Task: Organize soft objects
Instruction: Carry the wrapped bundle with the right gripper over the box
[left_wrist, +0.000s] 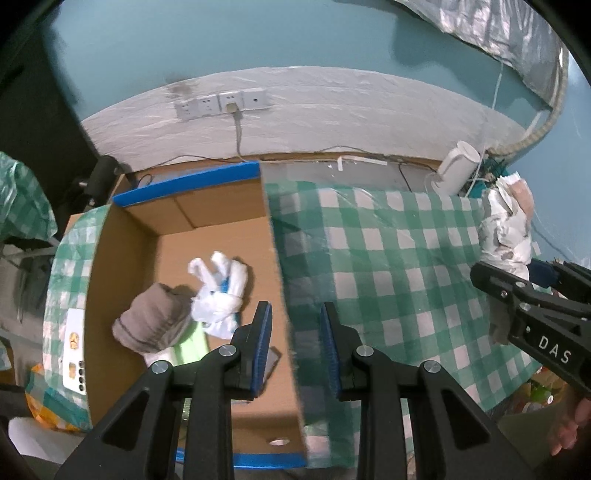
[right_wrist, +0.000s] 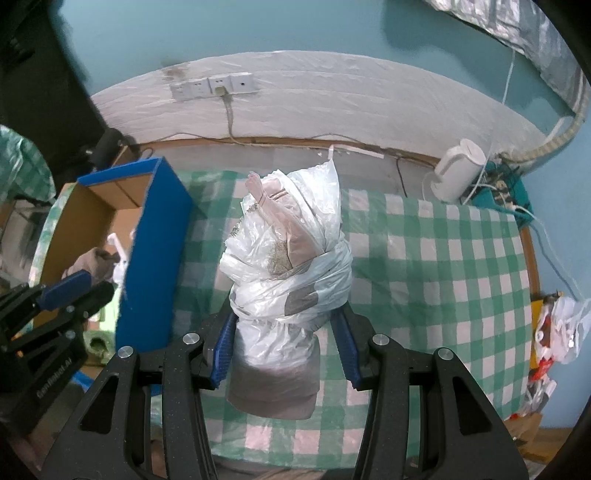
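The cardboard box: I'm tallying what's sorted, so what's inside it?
Inside the cardboard box lie a grey-brown rolled cloth and a knotted white plastic bundle, over something light green. The left tongs hide the floor nearest the camera.

Three bundles (left_wrist: 218, 295), one box (left_wrist: 207, 206).

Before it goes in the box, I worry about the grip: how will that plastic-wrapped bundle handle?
The bundle looks soft and light, probably squashing between the right gripper. Its loose plastic film may slip. The grey end hangs limp below.
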